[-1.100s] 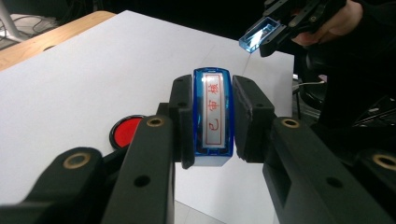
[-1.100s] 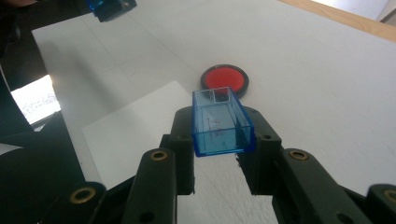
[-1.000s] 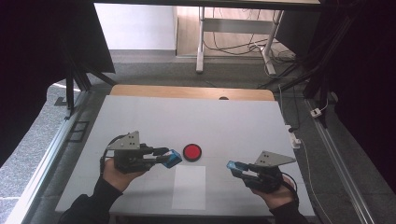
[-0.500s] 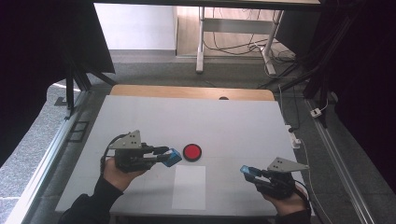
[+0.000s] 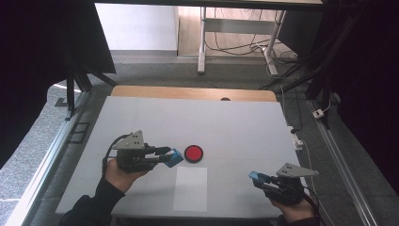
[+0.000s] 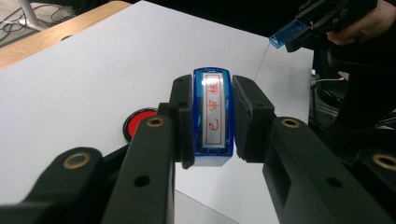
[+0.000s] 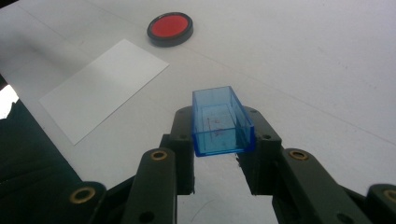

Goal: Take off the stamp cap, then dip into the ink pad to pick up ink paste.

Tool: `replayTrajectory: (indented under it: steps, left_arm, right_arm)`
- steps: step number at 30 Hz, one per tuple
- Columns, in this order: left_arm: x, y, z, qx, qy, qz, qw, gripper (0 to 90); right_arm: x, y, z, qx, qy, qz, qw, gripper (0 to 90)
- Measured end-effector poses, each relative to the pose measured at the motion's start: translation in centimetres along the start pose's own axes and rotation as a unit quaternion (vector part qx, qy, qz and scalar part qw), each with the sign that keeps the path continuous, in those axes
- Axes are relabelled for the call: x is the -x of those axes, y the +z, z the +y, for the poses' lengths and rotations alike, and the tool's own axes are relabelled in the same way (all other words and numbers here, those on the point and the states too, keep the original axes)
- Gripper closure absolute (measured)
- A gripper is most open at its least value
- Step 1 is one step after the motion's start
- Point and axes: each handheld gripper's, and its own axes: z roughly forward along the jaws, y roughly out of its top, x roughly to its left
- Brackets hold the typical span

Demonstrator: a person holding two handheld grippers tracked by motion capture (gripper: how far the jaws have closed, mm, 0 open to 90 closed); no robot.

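The left gripper [image 6: 212, 121] has its fingers clamped on the blue stamp [image 6: 212, 116] by its long flat sides – light, stiff, slick plastic – near the ink pad [image 5: 193, 153], while the right gripper [image 7: 219, 140] pinches the thin clear-blue cap [image 7: 222, 122] above the surface [image 5: 235, 122]

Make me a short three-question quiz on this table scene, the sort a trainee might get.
1. True or false: the stamp sits clamped between the left gripper's jaws.
2. What does the right gripper hold? A) the red ink pad B) a clear blue cap C) the white paper
3. Which thing lies on the table just beyond the white paper, on its far side?

Key
1. True.
2. B: the blue cap, open end facing away from the jaws.
3. The round red ink pad, lying uncovered close to the stamp.
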Motion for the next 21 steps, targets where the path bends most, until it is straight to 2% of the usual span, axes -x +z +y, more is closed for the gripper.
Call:
replayTrajectory:
  steps: [9, 15, 21]
  left_arm:
    - [-0.2, 0.1, 0.4, -0.008, -0.006, 0.006, 0.9999, 71.1]
    - [-0.7, 0.5, 0.5, -0.021, -0.020, 0.009, 0.9995, 71.1]
    - [-1.1, 1.1, 0.7, -0.030, -0.019, 0.018, 0.9992, 71.2]
  right_arm:
    - [0.2, 0.0, -0.2, 0.001, 0.007, 0.005, 1.0000, 68.8]
    - [0.1, -0.1, -0.3, 0.000, 0.001, 0.005, 1.0000, 68.8]
    - [0.2, -0.3, -0.4, -0.002, -0.003, 0.005, 1.0000, 68.8]
